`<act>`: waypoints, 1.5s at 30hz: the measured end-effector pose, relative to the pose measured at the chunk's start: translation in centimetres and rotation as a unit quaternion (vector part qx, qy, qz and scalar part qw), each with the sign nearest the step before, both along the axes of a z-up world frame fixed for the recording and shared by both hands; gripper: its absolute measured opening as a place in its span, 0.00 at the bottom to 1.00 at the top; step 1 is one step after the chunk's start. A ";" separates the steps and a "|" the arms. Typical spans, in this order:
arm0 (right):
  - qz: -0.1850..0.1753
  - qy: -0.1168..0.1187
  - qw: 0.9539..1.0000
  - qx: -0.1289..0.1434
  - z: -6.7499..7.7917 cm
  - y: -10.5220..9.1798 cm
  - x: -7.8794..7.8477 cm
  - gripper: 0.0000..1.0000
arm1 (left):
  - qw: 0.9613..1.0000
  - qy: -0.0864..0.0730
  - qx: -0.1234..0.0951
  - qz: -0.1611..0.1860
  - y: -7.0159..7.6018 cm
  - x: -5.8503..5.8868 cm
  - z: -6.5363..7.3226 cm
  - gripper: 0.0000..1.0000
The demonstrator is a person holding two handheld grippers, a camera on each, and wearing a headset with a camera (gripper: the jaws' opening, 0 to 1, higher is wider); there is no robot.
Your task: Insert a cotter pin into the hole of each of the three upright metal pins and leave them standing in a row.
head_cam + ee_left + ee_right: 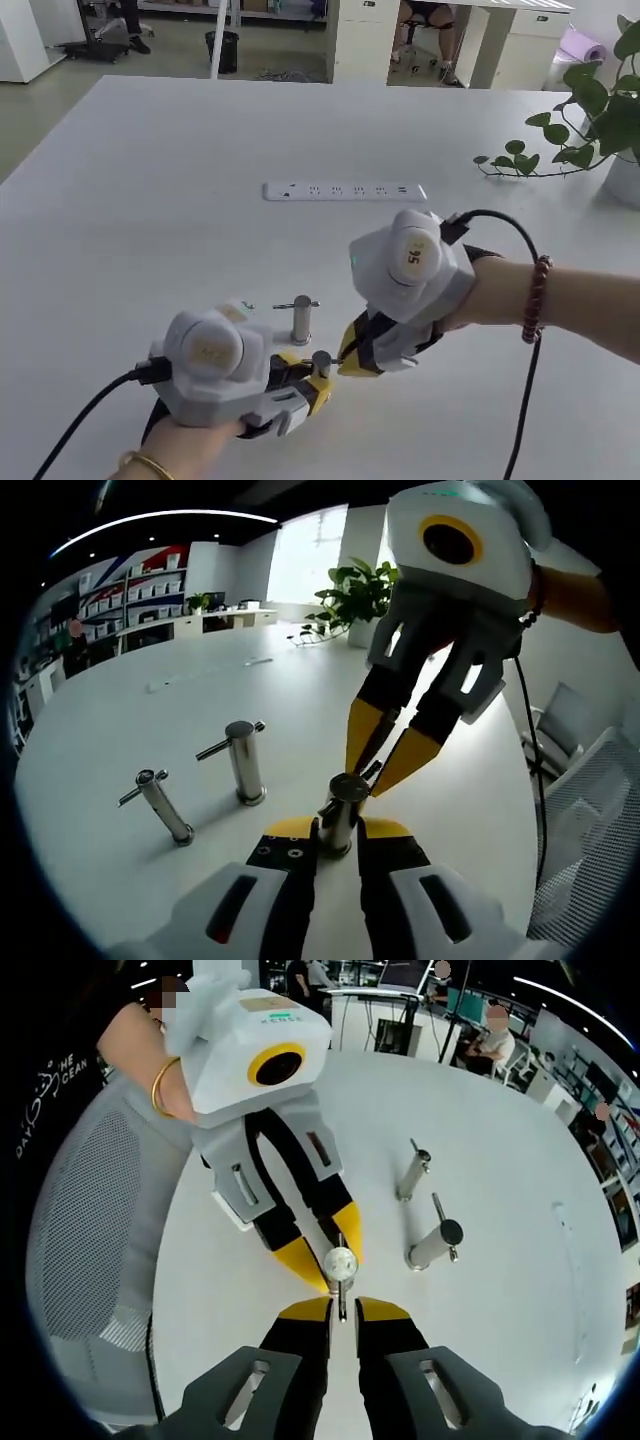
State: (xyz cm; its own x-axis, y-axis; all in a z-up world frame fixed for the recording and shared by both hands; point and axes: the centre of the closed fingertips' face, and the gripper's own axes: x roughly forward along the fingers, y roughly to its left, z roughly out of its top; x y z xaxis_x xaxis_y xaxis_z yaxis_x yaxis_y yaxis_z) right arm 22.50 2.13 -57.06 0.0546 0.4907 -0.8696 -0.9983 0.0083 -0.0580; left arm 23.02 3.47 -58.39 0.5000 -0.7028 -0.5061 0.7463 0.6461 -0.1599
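Surface: white workbench (150, 220) in an office room, with desks and chairs beyond it.
Held pin (340, 802): metal, upright on the bench near its front edge, between the two grippers.
Left gripper (338, 832): yellow-tipped jaws closed around the Held pin's shaft, low down.
Cotter pin (342, 1300): thin wire whose end meets the Held pin's head; whether it has entered the hole cannot be told.
Right gripper (342, 1312): jaws pinched together on the Cotter pin, tips just beside the pin head and facing the Left gripper.
Second pin (243, 762): upright just beyond the Held pin, with a cotter crossing through near its top.
Third pin (165, 808): standing beside the Second pin but apart from it, with a cotter through its head.
Power strip (345, 190): white, lying flat farther back at mid-bench.
Potted plant (590, 110): green, at the bench's right edge, well apart from the pins.
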 end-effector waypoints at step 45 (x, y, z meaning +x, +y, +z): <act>-0.058 0.024 0.996 0.067 1.5 2.3 0.0 0.16 | 1.000 0.013 0.007 0.026 2.0 -1.0 -0.5 0.23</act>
State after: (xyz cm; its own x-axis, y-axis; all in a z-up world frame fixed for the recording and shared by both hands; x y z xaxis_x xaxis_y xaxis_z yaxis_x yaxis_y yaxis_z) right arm 22.49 4.43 -55.61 0.0779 0.5954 -0.7996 -0.9918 0.1282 -0.0012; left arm 22.02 5.43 -58.93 0.5215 -0.6690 -0.5296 0.7080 0.6857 -0.1689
